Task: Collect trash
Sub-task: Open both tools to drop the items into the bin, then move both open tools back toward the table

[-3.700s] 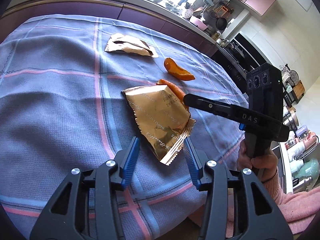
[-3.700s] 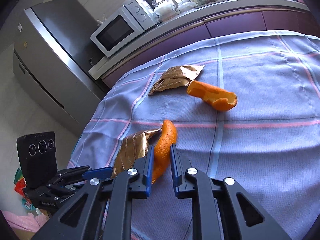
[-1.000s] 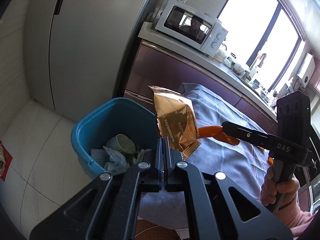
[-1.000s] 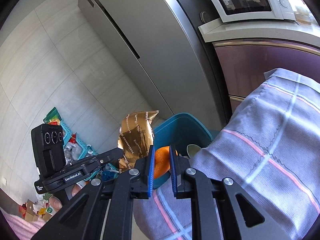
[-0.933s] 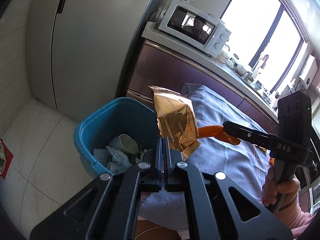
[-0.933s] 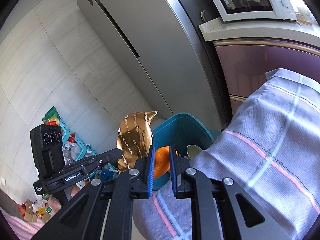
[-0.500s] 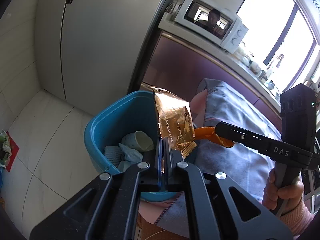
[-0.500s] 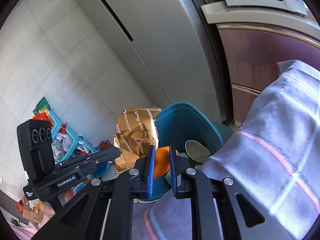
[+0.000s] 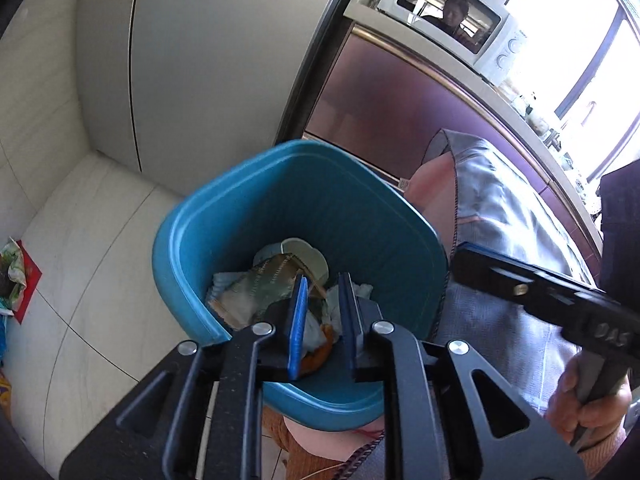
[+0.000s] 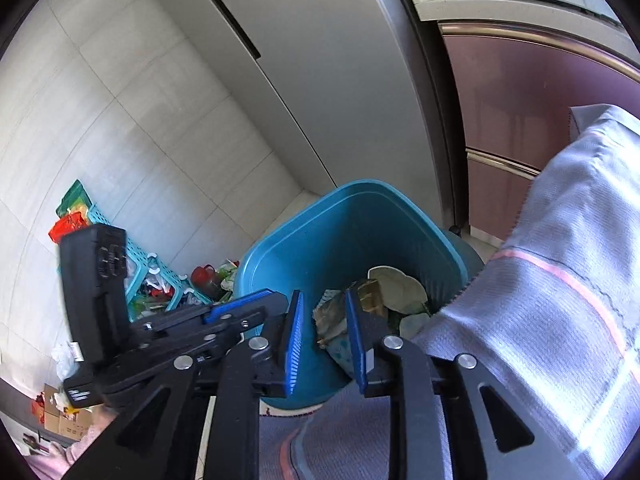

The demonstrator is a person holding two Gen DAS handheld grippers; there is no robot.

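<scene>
The blue trash bin (image 9: 172, 240) stands on the floor below both grippers. A gold foil wrapper (image 9: 264, 280) lies inside it on crumpled paper and a paper cup (image 9: 308, 256), and an orange peel (image 9: 316, 354) rests near the bin's near wall. My left gripper (image 9: 322, 278) hangs over the bin, its jaws opening with nothing between them. My right gripper (image 10: 323, 294) is over the same bin (image 10: 280, 248), jaws also opening and empty; the wrapper (image 10: 332, 320) shows below the gap. Each gripper appears in the other's view: right gripper (image 9: 466, 256), left gripper (image 10: 272, 300).
The table with its grey-blue checked cloth (image 10: 560, 280) borders the bin on the right. A steel fridge (image 9: 200, 60) and purple cabinets stand behind, with a microwave (image 9: 452, 24) on the counter. Teal baskets with clutter (image 10: 140, 272) sit on the tiled floor. A person's hand (image 9: 580, 412) holds the right gripper.
Both grippers came down closer over the bin. Their jaws parted; the gold wrapper left the left gripper and the orange peel left the right one, and both now lie in the bin.
</scene>
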